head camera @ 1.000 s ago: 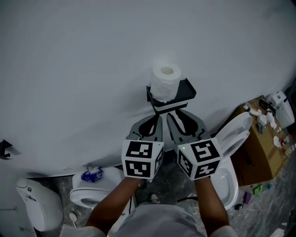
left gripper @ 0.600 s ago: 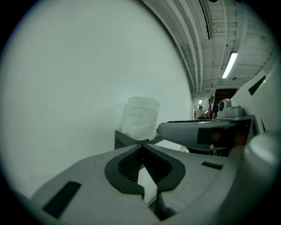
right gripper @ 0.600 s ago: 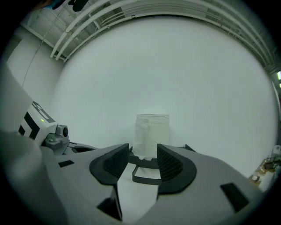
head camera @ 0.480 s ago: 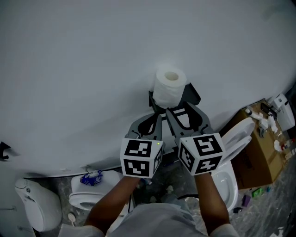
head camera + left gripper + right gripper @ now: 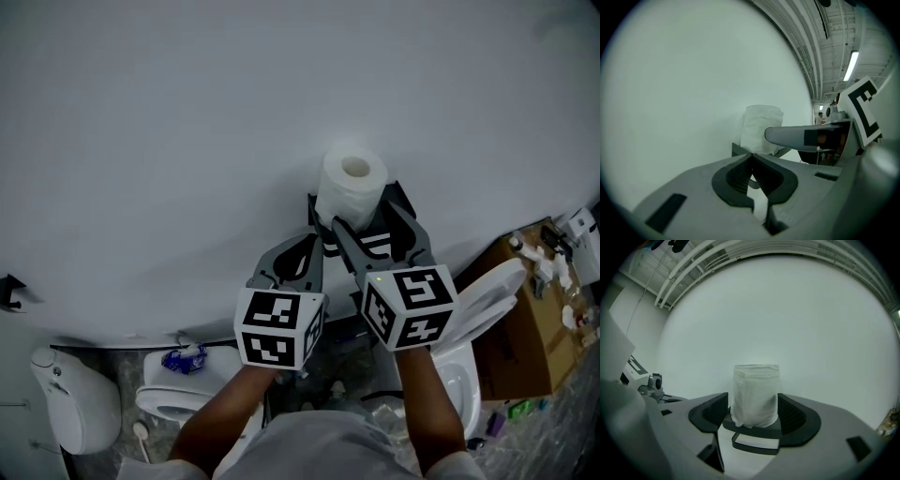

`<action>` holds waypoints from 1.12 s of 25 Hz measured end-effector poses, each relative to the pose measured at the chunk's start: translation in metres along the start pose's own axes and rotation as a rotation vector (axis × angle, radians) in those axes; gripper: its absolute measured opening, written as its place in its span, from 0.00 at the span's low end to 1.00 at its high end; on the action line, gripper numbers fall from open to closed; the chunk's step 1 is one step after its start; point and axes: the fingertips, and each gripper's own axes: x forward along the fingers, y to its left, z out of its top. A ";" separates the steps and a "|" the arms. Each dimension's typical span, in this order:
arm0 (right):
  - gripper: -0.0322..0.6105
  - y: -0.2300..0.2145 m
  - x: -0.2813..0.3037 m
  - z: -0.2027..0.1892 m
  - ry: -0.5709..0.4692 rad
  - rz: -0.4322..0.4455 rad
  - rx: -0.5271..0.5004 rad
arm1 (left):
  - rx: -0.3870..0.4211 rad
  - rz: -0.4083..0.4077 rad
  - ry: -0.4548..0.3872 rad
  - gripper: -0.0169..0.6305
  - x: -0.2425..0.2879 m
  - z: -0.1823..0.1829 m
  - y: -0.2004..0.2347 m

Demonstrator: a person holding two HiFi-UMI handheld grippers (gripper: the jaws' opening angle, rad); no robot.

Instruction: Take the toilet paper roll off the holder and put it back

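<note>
Dim, flat and cool grey-green all over, with little contrast. Soft and even across the wall (image 5: 169, 131) in the head view, murkier toward the lower corners. Brightest at a ceiling tube lamp (image 5: 851, 64) in the left gripper view, with slight glare. Bends hard toward the rims of both gripper views, ringed in black. Goes soft closest to the lens; crisper on the toilet paper roll (image 5: 755, 393).

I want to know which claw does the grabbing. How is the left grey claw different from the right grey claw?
The left grey gripper has its jaws shut with nothing between them. The right grey gripper has just been opening its jaws, and they stand wide with the white toilet paper roll between them. The left gripper sits off to the roll's side, while the right gripper points straight at it. Both have the same grey shape.
</note>
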 end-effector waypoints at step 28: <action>0.61 -0.009 0.029 -0.004 0.089 0.045 -0.004 | -0.012 0.091 -0.016 0.03 0.003 0.007 0.014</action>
